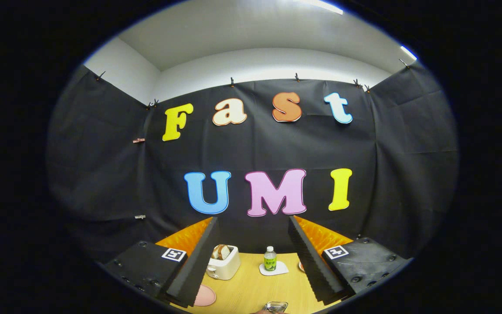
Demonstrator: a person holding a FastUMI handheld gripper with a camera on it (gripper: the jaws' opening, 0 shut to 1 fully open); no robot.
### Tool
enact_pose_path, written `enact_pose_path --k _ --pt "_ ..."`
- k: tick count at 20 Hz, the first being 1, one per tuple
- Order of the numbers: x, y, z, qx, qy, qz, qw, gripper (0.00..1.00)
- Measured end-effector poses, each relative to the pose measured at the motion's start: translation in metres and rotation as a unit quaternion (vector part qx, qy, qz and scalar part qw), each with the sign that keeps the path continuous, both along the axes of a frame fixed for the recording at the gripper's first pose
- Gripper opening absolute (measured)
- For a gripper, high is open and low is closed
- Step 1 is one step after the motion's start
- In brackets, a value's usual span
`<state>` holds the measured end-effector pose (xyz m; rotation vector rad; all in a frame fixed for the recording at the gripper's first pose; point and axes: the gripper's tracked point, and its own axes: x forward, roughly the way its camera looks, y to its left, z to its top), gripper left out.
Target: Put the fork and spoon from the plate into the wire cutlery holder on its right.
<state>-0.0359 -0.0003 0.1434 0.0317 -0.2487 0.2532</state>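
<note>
Cutlery: not clearly made out; a shiny metal item (pixel 276 306) sits on the desk (pixel 251 283) nearest you, between the fingers. Likely light, stiff, slippery; take it mid-handle. Your gripper (pixel 251 261) is wide open, empty. Beyond: toaster (pixel 223 261), bottle (pixel 270 258).

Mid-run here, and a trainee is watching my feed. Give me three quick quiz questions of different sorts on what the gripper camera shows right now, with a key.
1. True or false: the gripper has its fingers spread apart with nothing between them.
2. Multiple choice: what does the small bottle stand on? A) a pink mat B) a white coaster C) bare table
3. Fill in: beyond the fingers, to the bottle's left, bread slices stick up from the white ____.

Key: 1 true; 2 B; 3 toaster.
</note>
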Motion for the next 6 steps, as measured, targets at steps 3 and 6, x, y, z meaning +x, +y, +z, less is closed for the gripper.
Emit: enact_pose_path --k 3,6 --pt "0.006 -0.004 -0.029 0.007 0.029 -0.033 0.999 0.99" --pt "0.009 0.003 -0.052 0.001 0.047 -0.04 0.998 0.99"
